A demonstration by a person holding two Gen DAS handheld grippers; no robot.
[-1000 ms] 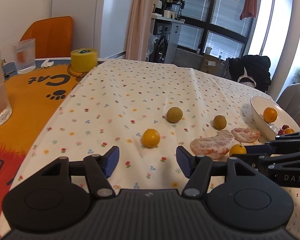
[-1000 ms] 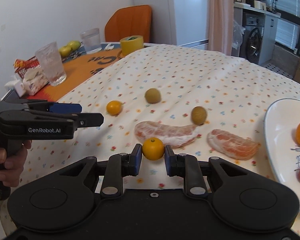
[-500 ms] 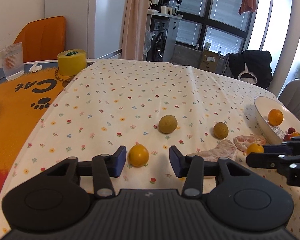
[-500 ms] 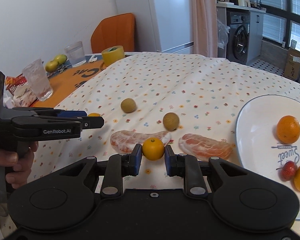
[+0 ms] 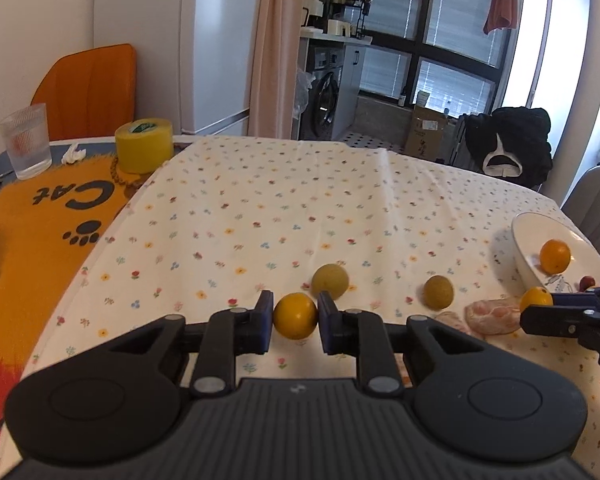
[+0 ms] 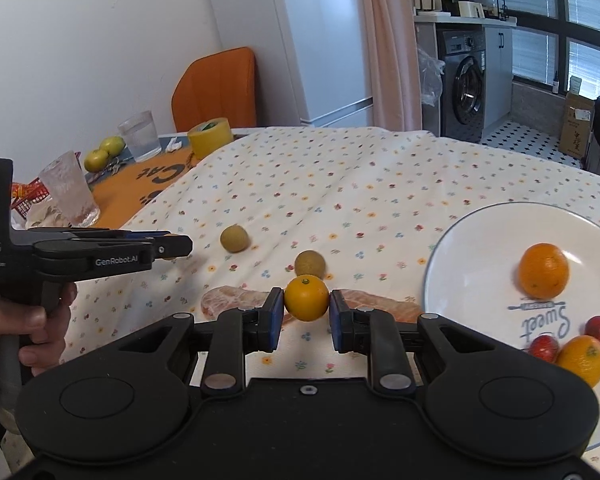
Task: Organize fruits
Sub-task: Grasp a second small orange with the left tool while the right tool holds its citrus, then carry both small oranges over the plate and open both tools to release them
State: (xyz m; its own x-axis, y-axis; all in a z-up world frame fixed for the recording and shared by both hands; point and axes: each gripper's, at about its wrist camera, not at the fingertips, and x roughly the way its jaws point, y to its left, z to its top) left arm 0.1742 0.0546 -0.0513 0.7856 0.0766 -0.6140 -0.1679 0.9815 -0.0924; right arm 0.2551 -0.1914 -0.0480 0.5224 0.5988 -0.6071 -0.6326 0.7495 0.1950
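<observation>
Collecting step. Left gripper [image 5: 295,316] pinching small round yellow-orange fruit [image 5: 295,315]; right gripper [image 6: 306,299] pinching similar orange fruit [image 6: 306,297]. Next: carry both to white round plate [image 6: 480,264], right of right gripper.

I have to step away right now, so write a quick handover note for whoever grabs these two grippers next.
Left gripper: closed on a yellow-orange citrus low over the tablecloth.
Right gripper: holds a small orange, near the white plate.
Already on the plate: one orange, another small citrus, two red fruits.
Left on the cloth: two greenish-brown round fruits and two peeled citrus pieces.
Next, probably: put both held fruits on the plate, then collect the rest.
</observation>
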